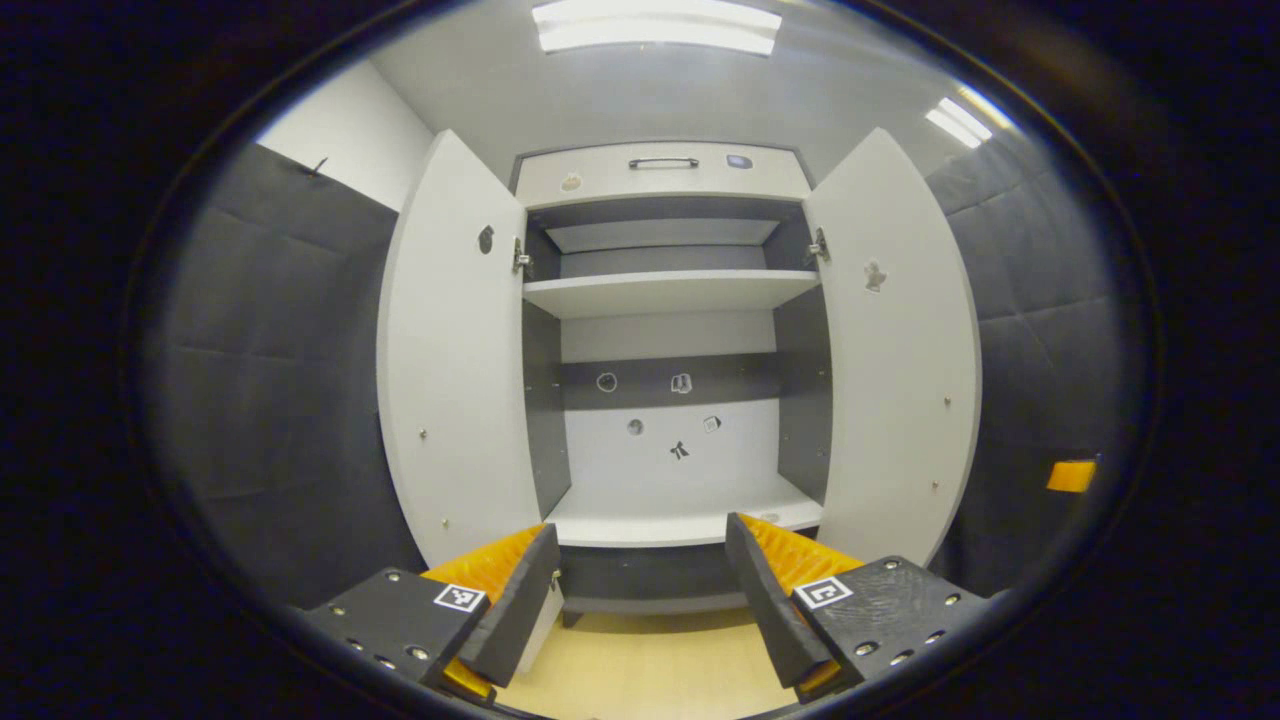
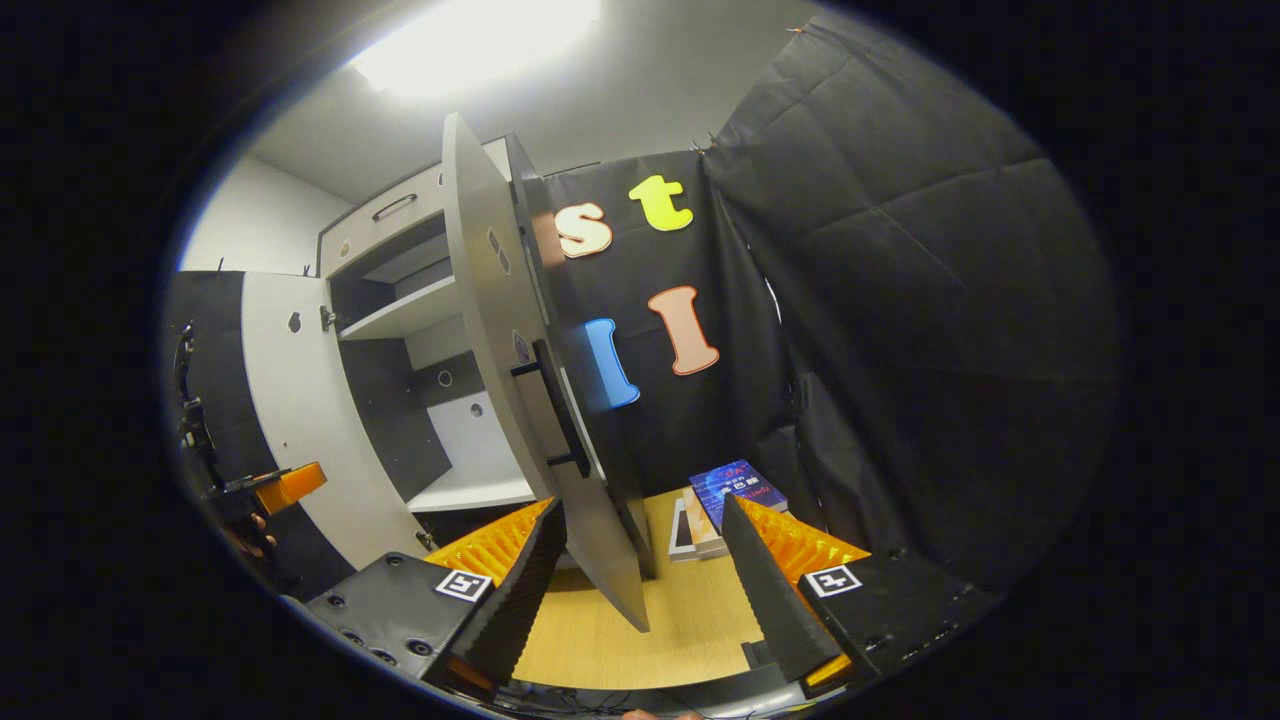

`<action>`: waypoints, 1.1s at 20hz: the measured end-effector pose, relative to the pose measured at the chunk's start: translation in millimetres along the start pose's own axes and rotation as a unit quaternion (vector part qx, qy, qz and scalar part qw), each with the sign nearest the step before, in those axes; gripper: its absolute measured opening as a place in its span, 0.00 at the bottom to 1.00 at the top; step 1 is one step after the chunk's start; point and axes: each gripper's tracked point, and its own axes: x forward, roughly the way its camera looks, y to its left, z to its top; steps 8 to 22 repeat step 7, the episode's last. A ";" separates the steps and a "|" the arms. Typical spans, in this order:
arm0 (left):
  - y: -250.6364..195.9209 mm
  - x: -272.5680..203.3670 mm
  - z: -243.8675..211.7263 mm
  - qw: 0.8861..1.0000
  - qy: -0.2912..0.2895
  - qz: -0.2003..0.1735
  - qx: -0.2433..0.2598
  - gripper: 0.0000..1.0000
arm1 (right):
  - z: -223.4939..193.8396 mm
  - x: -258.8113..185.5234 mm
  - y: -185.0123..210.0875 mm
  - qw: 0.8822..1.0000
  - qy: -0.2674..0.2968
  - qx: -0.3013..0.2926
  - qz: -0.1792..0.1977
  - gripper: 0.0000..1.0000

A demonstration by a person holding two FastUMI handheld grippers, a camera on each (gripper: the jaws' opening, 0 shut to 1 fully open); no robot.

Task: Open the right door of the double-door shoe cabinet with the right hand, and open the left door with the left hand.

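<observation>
Black quilted cloth (image 2: 900, 300) lines the booth beneath a white ceiling lit by bright strip lights (image 1: 655, 25). On the pale wood floor (image 2: 690, 610), what appear to be stacked books (image 2: 725, 500) lie by the wall.

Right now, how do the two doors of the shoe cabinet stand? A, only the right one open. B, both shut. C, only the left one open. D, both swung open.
D: in the left gripper view the left door and the right door both stand swung out, with the shelves of the shoe cabinet showing between them.
</observation>
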 end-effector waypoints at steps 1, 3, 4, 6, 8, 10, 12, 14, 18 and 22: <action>7.5 -1.6 -5.1 1.000 0.005 0.004 -0.014 0.96 | 0.6 1.0 9.6 1.000 -0.005 0.001 0.005 0.98; 22.4 0.1 -11.7 0.999 0.017 0.008 -0.042 0.96 | 0.1 2.6 23.0 1.000 -0.013 -0.018 0.005 0.98; 32.7 0.6 -14.5 0.998 0.022 0.014 -0.051 0.95 | -1.3 3.3 29.8 1.000 -0.013 -0.026 0.006 0.98; 57.4 -1.3 -18.6 0.998 0.025 0.026 -0.052 0.96 | -7.0 6.5 47.3 1.000 -0.006 -0.026 0.013 0.98; 68.4 -5.1 -21.2 0.998 0.024 0.031 -0.046 0.96 | -8.0 8.0 54.4 1.000 -0.004 -0.024 0.015 0.92; 68.4 -5.1 -21.2 0.998 0.024 0.031 -0.046 0.96 | -8.0 8.0 54.4 1.000 -0.004 -0.024 0.015 0.92; 68.4 -5.1 -21.2 0.998 0.024 0.031 -0.046 0.96 | -8.0 8.0 54.4 1.000 -0.004 -0.024 0.015 0.92; 68.4 -5.1 -21.2 0.998 0.024 0.031 -0.046 0.96 | -8.0 8.0 54.4 1.000 -0.004 -0.024 0.015 0.92; 68.4 -5.1 -21.2 0.998 0.024 0.031 -0.046 0.96 | -8.0 8.0 54.4 1.000 -0.004 -0.024 0.015 0.92; 68.4 -5.1 -21.2 0.998 0.024 0.031 -0.046 0.96 | -8.0 8.0 54.4 1.000 -0.004 -0.024 0.015 0.92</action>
